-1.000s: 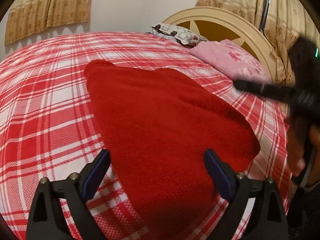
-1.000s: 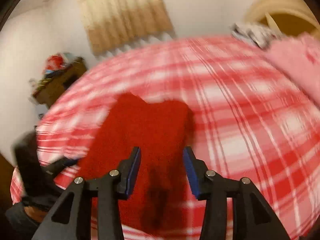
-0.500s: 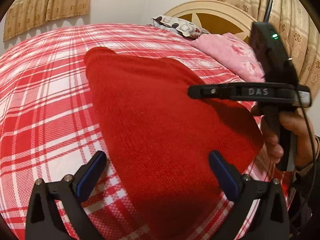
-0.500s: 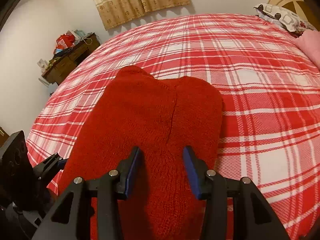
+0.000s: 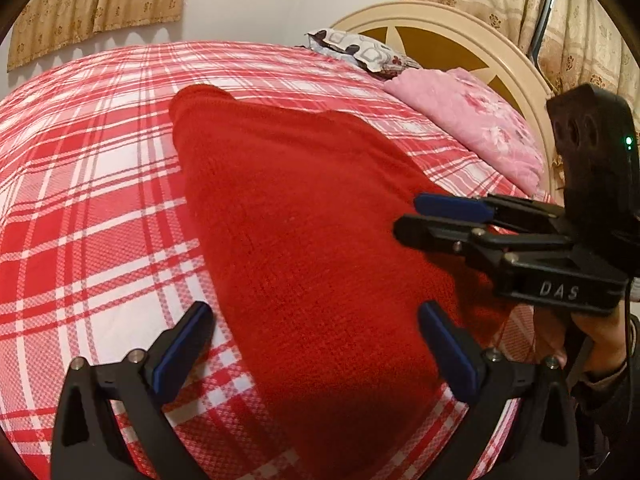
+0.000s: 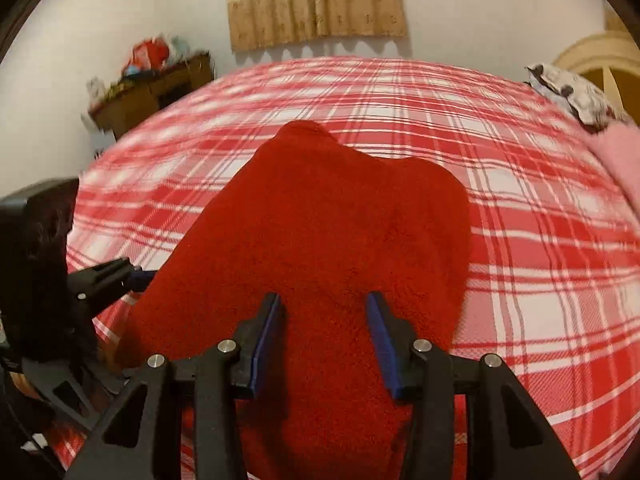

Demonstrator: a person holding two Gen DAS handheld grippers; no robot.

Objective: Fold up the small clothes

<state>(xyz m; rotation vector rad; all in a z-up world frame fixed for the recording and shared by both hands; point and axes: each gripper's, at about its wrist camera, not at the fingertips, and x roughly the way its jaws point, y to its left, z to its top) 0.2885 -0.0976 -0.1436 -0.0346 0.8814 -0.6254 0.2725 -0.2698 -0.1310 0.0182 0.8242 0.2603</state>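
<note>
A red knit garment (image 5: 304, 216) lies flat on the red-and-white plaid bedspread (image 5: 88, 184), its narrow end pointing away. My left gripper (image 5: 316, 332) hovers open and wide over its near left edge, one finger over the plaid and one over the knit. My right gripper (image 6: 324, 308) is low over the garment (image 6: 328, 220), its blue pads (image 6: 266, 332) partly apart with knit showing between them and nothing pinched. In the left wrist view the right gripper (image 5: 408, 218) comes in from the right, just above the cloth. The left gripper (image 6: 120, 276) shows at the right wrist view's left edge.
A pink pillow (image 5: 472, 128) and a patterned pillow (image 5: 360, 50) lie by the cream headboard (image 5: 440, 28) at the far right. A wooden cabinet (image 6: 152, 88) piled with clutter stands past the bed's far left. A person's hand (image 5: 596, 332) holds the right gripper.
The right gripper has come down toward the garment and rolled; in the left wrist view it dropped from upper right to mid right. The left gripper has stayed in place.
</note>
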